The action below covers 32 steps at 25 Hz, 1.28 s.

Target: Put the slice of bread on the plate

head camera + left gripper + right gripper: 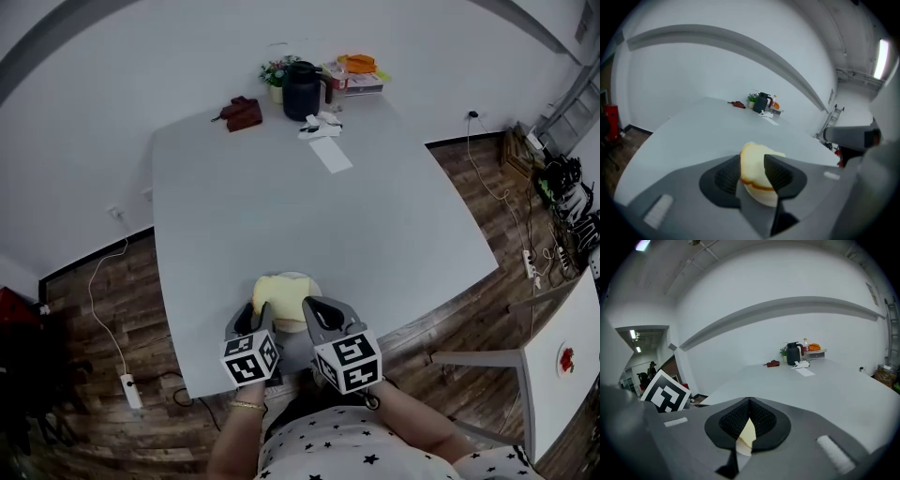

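Low in the head view, just left of centre, the left gripper stands wide, its pads either side of the slice of bread without pinching it. The slice lies on the plate by the near edge of the grey table. Just to its right, the right gripper is narrowed, its tips together, with a pale sliver showing in the slit.

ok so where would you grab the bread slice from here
By its side edges, coming in low from the near edge of the table. The bread slice seems to lie on the plate, wide face up, so jaws set either side catch the firmer crust. The left gripper straddles it that way, open.
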Available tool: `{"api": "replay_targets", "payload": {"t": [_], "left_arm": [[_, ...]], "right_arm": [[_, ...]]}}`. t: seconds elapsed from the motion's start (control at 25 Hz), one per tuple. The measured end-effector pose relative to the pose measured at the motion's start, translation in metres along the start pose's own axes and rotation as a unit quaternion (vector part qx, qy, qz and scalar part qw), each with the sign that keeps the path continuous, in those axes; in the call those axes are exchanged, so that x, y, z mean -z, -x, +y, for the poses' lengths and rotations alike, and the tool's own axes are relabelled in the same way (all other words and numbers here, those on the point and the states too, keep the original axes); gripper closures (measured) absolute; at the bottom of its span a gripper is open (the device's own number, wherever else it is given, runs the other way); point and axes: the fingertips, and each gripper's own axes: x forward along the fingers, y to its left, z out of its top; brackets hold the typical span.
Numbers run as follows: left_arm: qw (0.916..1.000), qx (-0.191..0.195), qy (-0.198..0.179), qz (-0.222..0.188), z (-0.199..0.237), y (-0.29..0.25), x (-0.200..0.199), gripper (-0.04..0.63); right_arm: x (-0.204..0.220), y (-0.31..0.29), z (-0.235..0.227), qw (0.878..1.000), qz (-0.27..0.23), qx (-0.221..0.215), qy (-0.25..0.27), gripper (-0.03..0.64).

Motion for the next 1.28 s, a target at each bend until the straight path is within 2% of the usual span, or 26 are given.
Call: {"api": "replay_targets", "payload": {"t": [0.2,0.4,0.48,0.56,0.6,1.28], "left_arm": [[0.9997,-0.008,-0.018,-0.013,-0.001,0.008,-0.004,0.434],[0.9991,-0.004,-0.030,-0.029,-0.011,0.021,-0.011,0.470],[0.9988,-0.007,-0.031,-0.036,-0.015,0.029,-0.013,0.498],[0.9981,-0.012,-0.039,-0.047,-0.018,0.037,-0.016,0.572],[0.9976,-0.012,-0.043,-0.052,-0.020,0.041,-0.017,0.586],[0.9971,-0.001,-0.034,-0.068,-0.026,0.074,-0.017,0.588]], "right_arm": [[0.003,-0.003,0.006,1.000,0.004,-0.006,0.001,0.620],[0.009,-0.001,0.011,1.000,0.009,-0.006,0.004,0.620],[0.012,0.001,0.013,1.000,0.010,-0.005,0.007,0.620],[0.014,0.005,0.015,1.000,0.010,-0.004,0.011,0.620],[0.015,0.006,0.016,1.000,0.009,-0.003,0.012,0.620],[0.023,0.022,0.028,1.000,0.005,0.009,0.019,0.620]]}}
